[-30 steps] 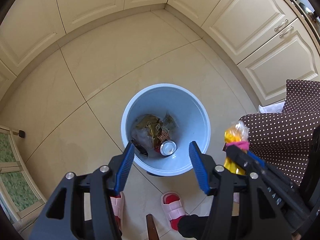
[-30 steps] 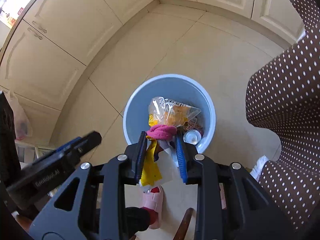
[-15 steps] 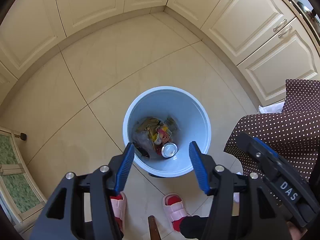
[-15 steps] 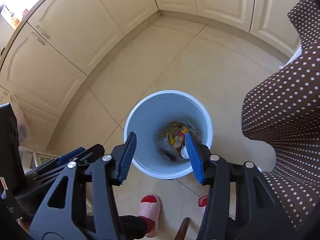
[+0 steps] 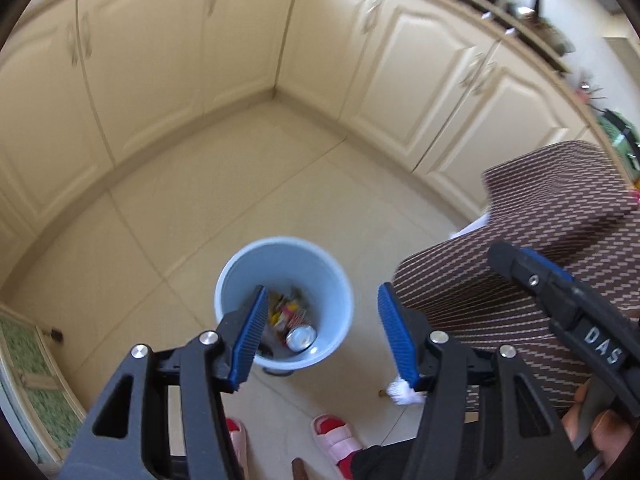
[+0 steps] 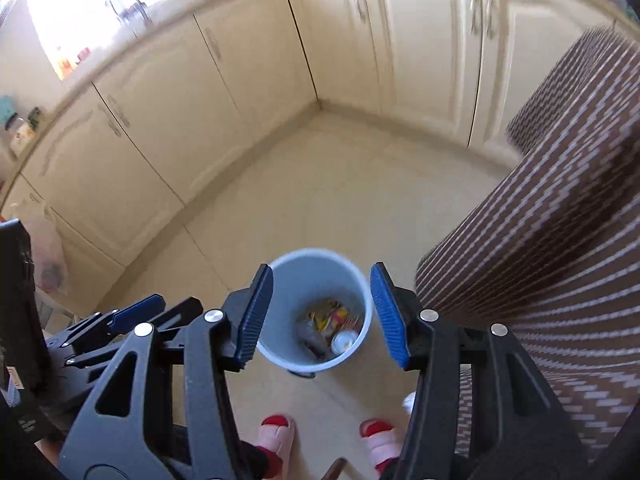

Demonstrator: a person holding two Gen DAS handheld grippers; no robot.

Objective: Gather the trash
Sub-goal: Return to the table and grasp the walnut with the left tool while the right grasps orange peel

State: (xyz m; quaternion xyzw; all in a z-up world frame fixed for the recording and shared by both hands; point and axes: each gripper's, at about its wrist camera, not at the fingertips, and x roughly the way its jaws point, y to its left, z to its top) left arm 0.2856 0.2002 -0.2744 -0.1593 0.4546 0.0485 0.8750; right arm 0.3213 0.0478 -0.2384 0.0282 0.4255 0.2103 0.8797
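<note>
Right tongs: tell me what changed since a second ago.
The right tongs let go of the yellow and pink wrappers; they now lie in the blue bin with the can. Both tongs have risen from the bin, jaws open and empty. The left tongs stayed open; the bin stayed put.

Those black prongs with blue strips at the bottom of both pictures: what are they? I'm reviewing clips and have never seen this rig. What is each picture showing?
They are hand-held grippers, one in each of a person's hands, each with a camera looking forward along its two fingers. One picture is from the left gripper, the other from the right gripper. Both look down at a kitchen floor. Both grippers are open with nothing between the blue pads. Below stands a light blue bin holding wrappers and a can. To the right hangs a brown patterned cloth. The pink slippers are the person's feet. Motion blur smears the cabinets.
</note>
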